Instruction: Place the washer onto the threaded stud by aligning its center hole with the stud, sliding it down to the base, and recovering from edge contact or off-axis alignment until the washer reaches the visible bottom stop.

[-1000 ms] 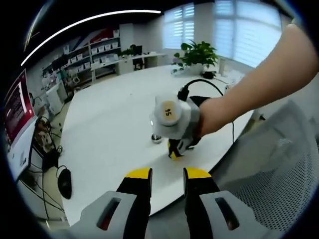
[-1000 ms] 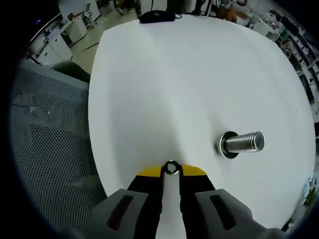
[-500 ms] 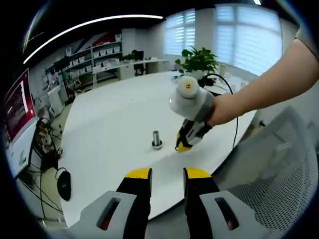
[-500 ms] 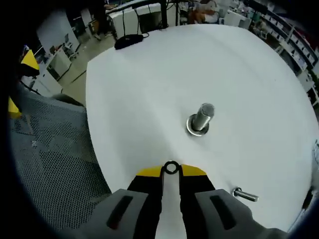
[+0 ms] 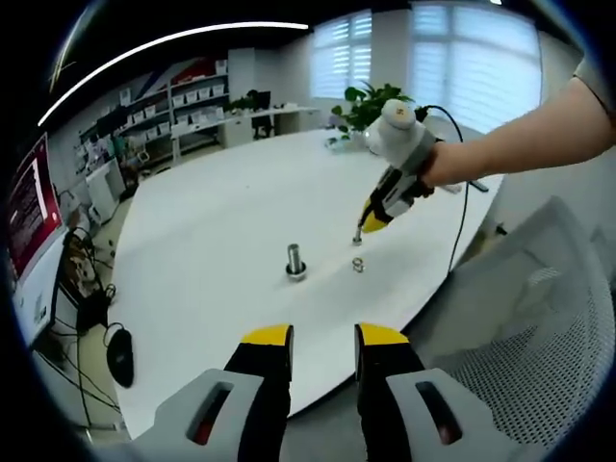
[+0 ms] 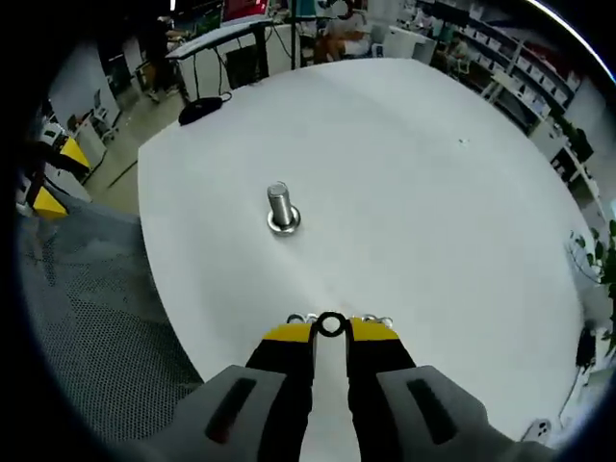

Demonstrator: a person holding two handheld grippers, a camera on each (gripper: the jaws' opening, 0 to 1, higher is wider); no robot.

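The threaded steel stud (image 6: pixel 280 209) stands upright on the white table (image 6: pixel 414 164); in the left gripper view the stud (image 5: pixel 295 262) is at mid-table. My right gripper (image 6: pixel 331 329) is shut on a small dark washer (image 6: pixel 331 315), held edge-on at its yellow tips, short of the stud and to its right. From the left gripper view, a hand holds the right gripper (image 5: pixel 361 231) above the table, right of the stud and tilted down. My left gripper (image 5: pixel 323 337) hovers off the table's near edge, jaws apart with nothing between them.
A few loose small metal rings (image 5: pixel 357 264) lie on the table below the right gripper. A grey mesh chair (image 5: pixel 539 337) stands at the table's edge. A potted plant (image 5: pixel 375 101) sits at the far end, a monitor (image 5: pixel 29 207) to the left.
The right gripper, still holding the washer, has risen and swung away to the right and back from the stud. The left gripper has stayed put.
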